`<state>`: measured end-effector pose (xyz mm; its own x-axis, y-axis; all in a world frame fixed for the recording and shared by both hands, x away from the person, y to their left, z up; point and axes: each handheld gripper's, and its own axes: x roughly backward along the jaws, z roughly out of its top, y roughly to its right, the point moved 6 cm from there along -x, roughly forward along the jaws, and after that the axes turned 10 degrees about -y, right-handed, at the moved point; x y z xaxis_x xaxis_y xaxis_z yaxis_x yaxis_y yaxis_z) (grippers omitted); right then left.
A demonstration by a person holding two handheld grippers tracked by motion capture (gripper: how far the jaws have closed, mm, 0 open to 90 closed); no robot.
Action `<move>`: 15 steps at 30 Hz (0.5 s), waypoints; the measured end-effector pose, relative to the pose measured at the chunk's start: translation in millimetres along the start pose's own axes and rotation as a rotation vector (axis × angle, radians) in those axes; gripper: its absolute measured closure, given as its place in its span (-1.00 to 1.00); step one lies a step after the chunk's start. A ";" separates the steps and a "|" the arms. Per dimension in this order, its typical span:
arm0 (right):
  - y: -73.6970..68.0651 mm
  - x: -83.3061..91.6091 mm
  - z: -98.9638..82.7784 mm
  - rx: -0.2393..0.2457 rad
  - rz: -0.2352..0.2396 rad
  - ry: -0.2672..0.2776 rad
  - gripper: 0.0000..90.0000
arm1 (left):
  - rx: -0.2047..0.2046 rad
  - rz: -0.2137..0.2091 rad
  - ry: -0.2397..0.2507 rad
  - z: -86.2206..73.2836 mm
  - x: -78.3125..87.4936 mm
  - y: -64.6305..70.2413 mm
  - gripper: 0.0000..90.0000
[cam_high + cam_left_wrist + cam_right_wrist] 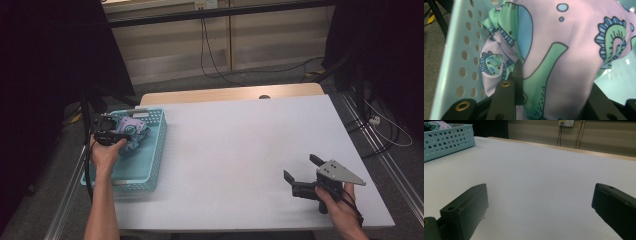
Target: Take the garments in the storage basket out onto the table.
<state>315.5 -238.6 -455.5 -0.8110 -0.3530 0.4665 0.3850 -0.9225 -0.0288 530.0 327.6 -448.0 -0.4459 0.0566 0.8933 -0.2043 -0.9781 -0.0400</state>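
Observation:
A pink cloth [132, 127] printed with green and blue creatures lies bunched in a light-blue perforated basket [150, 155] at the table's left edge. My left gripper [121, 135] reaches into the basket and is shut on that cloth. In the left gripper view the cloth [564, 50] bulges between the black jaws of the left gripper [552, 100], with the basket wall [461, 50] at the left. My right gripper [301, 167] is held low over the table near the front right, open with nothing between its jaws [540, 192].
The white table [240, 145] stretches between the two hands. In the right gripper view the basket [446, 142] stands far off at the upper left, with a bit of cloth [435, 124] above its rim. Cables run along the floor and the wall behind.

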 end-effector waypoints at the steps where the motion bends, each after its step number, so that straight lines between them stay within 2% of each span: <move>1: 0.2 0.2 0.0 -0.001 0.001 0.000 -0.98 | 0.013 -0.012 0.014 0.2 1.4 -0.3 0.45; 3: 0.7 0.4 -0.1 -0.002 0.000 0.001 -0.98 | 0.015 -0.022 0.023 0.3 3.1 -1.1 0.45; 6: 0.4 1.1 0.0 -0.003 0.002 0.002 -0.98 | 0.029 -0.026 0.066 1.5 10.4 -1.7 0.45; 9: 0.2 1.1 0.2 -0.001 0.002 0.003 -0.98 | 0.018 -0.028 0.092 3.2 14.2 -1.2 0.45; 10: 0.2 1.0 0.2 -0.001 0.001 0.002 -0.98 | -0.004 -0.024 0.119 5.1 18.3 0.5 0.45; 13: 0.0 0.4 0.2 -0.001 0.002 0.001 -0.98 | -0.004 -0.029 0.143 6.8 22.6 1.1 0.45; 15: -0.2 0.2 0.2 0.000 0.003 0.001 -0.98 | -0.006 -0.036 0.181 8.4 28.5 2.0 0.45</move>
<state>315.3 -238.5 -455.2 -0.8102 -0.3560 0.4657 0.3873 -0.9214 -0.0305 524.2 325.6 -418.8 -0.5872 0.1271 0.7994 -0.2282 -0.9735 -0.0129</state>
